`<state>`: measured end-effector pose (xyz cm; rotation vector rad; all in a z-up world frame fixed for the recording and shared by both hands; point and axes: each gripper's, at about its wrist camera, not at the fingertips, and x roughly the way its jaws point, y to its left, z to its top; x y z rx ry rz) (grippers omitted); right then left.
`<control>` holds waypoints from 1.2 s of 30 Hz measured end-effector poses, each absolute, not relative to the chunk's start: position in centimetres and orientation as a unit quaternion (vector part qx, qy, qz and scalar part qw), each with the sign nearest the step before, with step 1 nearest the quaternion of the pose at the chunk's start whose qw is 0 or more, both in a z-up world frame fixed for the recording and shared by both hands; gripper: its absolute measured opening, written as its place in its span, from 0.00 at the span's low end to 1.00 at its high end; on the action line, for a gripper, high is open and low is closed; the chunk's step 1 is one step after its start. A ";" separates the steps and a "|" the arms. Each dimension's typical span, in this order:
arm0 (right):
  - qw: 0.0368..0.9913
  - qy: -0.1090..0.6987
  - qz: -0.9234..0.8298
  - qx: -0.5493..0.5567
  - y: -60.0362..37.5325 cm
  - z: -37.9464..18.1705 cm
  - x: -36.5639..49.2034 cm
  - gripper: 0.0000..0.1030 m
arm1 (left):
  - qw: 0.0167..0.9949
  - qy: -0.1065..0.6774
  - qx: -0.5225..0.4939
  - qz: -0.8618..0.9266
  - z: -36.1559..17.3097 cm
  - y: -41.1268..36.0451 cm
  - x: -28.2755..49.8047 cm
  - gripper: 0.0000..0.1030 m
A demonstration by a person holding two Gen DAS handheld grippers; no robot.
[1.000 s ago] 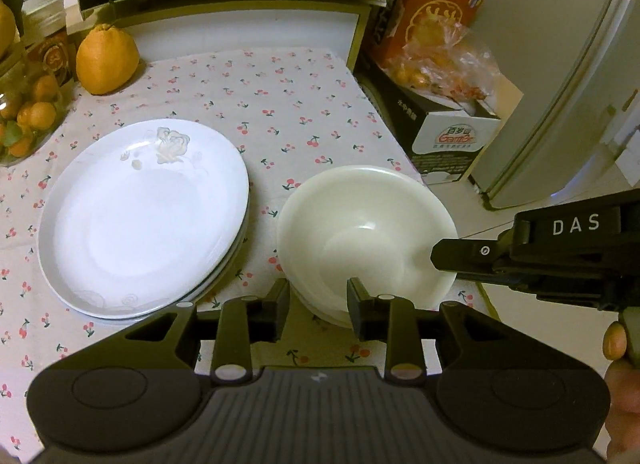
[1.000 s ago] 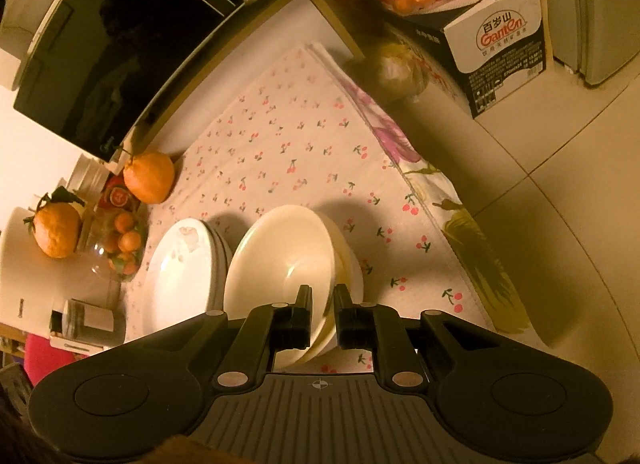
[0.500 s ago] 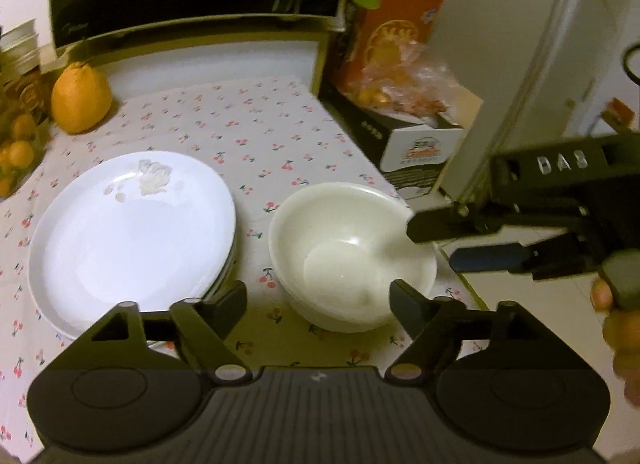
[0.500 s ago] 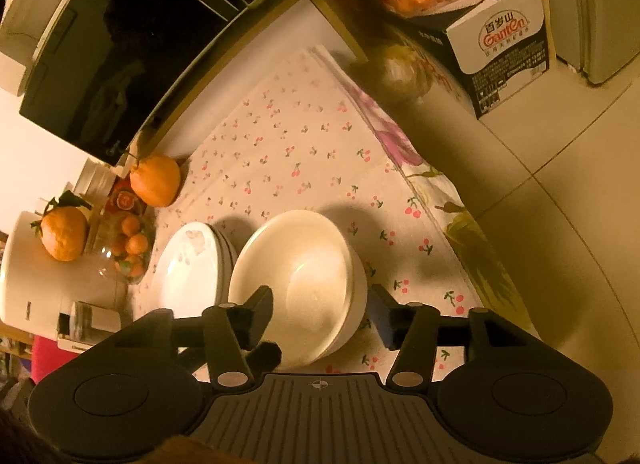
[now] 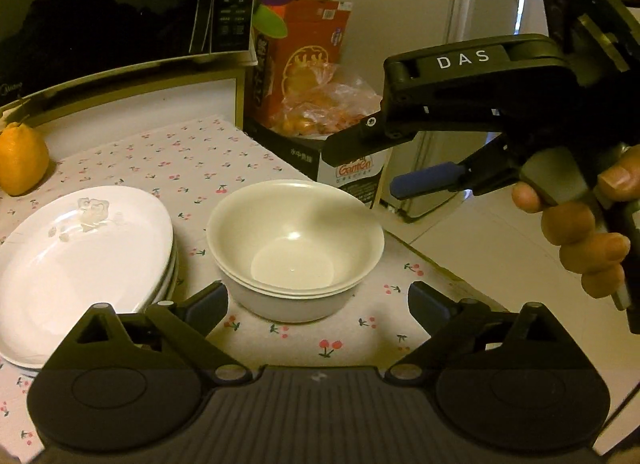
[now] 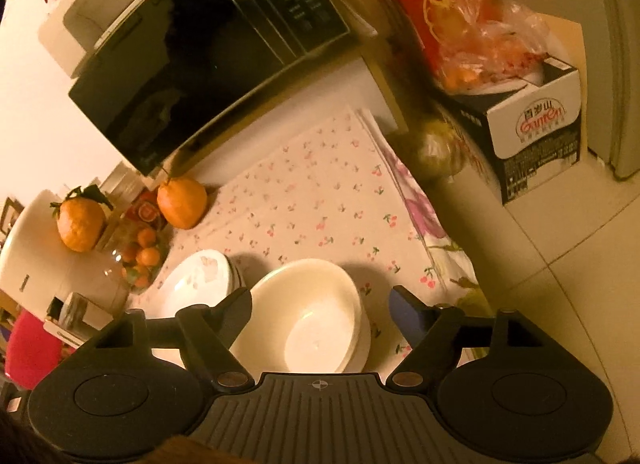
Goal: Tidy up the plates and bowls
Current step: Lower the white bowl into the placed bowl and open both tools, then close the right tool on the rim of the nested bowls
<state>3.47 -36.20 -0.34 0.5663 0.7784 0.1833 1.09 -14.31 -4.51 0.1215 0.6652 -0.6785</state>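
Bowls (image 5: 295, 248), cream-white and nested one inside another, sit on the cherry-print cloth (image 5: 192, 159) that covers the counter (image 5: 132, 103), with a stack of white plates (image 5: 80, 264) just beside them on the left. The left tongs (image 5: 318, 306) hover low over the near side of the bowls, their jaws spreading wider at this moment; the bowls lie ahead of and partly between the two tips, with no pad pressing on them. The right tongs (image 5: 376, 167) reach in from the right above the bowls' far rim, a person's hand (image 5: 580, 223) wrapped round the handle; their jaws are also opening, and in the right wrist view (image 6: 320, 310) the bowls (image 6: 308, 316) show in the gap between the tips, free of both. An orange fruit (image 5: 22, 159) stands at the back left of the cloth, under a black microwave (image 5: 120, 3). A carton with a bag of fruit on top (image 5: 348, 155) sits on the floor beyond the counter's right edge. The top plate carries a faint raised pattern near its far rim.
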 end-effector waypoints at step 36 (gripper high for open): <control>0.869 0.412 0.060 0.266 -34.4 -3.9 5.6 0.34 | 0.897 0.305 0.091 -0.306 -6.3 -15.1 1.6 0.84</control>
